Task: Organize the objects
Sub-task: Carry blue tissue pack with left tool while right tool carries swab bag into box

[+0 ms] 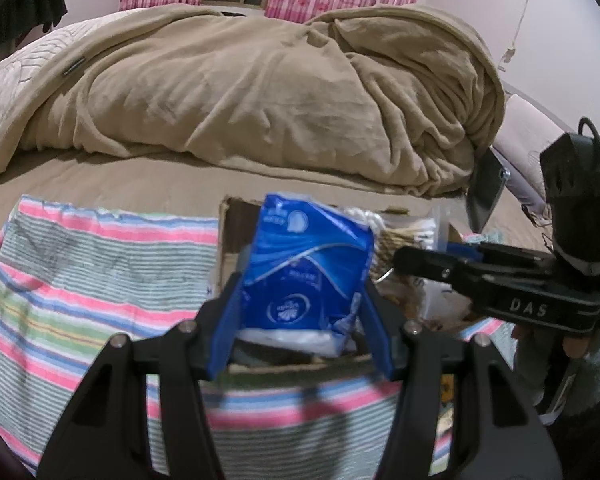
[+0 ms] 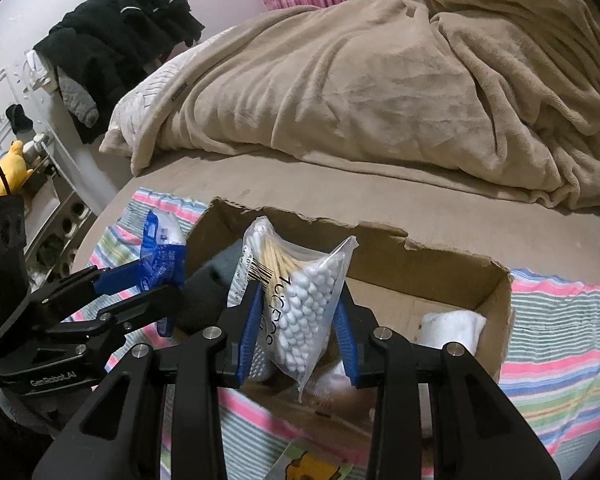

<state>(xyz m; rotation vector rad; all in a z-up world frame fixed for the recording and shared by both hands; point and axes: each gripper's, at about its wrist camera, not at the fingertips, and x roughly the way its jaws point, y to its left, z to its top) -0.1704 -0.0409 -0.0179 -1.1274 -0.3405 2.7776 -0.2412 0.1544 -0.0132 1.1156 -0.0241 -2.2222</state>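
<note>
A: We note the largest items first: the tan blanket heaped on the bed, and in front of it the striped cloth spread flat.

B: On that cloth we see the cardboard box, open at the top with a torn rim. Inside we record a white folded cloth at the right and a dark grey soft item at the left.

A: Left gripper: the blue fingers are closed partway on the blue tissue pack, pressing both sides. We read its long axis as upright, top end leaning toward the bed; it sits over the box's left edge.

B: Right gripper: narrow gap, pads clamped on the bag of cotton swabs. The bag stands upright over the box interior; the wooden sticks run along the long axis, tilted up and left, with white tips bunched lower down.

A: The two grippers sit side by side, near each other.
</note>
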